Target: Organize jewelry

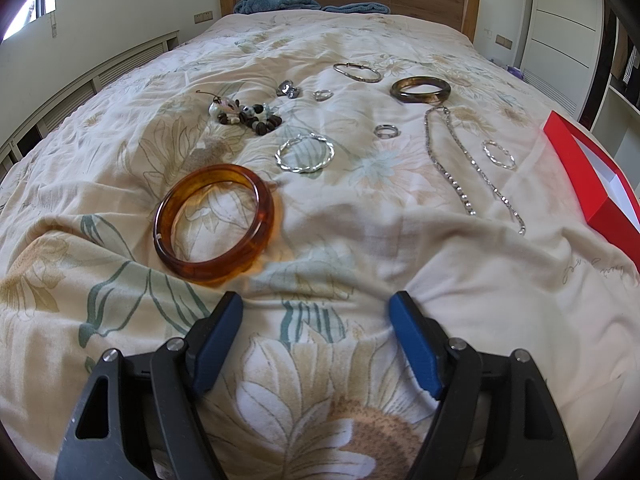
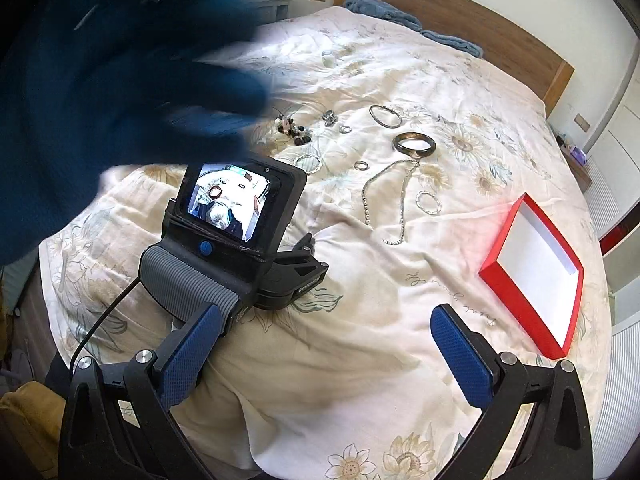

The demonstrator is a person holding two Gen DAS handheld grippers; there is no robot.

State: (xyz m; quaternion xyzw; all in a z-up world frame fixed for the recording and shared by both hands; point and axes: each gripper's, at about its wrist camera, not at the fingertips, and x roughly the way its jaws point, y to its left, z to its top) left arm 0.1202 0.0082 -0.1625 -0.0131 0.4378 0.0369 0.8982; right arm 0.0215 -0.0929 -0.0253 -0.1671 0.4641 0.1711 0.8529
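Left gripper (image 1: 316,316) jaws apart, empty; right gripper (image 2: 326,332) same. I judge nothing sorted: red box (image 2: 496,276) at 3 o'clock empty, amber bangle (image 1: 214,222) at 10 o'clock, chain (image 1: 460,160) loose on quilt (image 1: 360,240).

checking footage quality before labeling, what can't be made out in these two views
- Gloved hand, right wrist view: motion-blurred, hiding the bed's left side.
- Amber bangle: hidden in the right wrist view behind the left gripper's body.
- Red box, left wrist view: cut off by the frame edge.
- Small rings: too small for detail.
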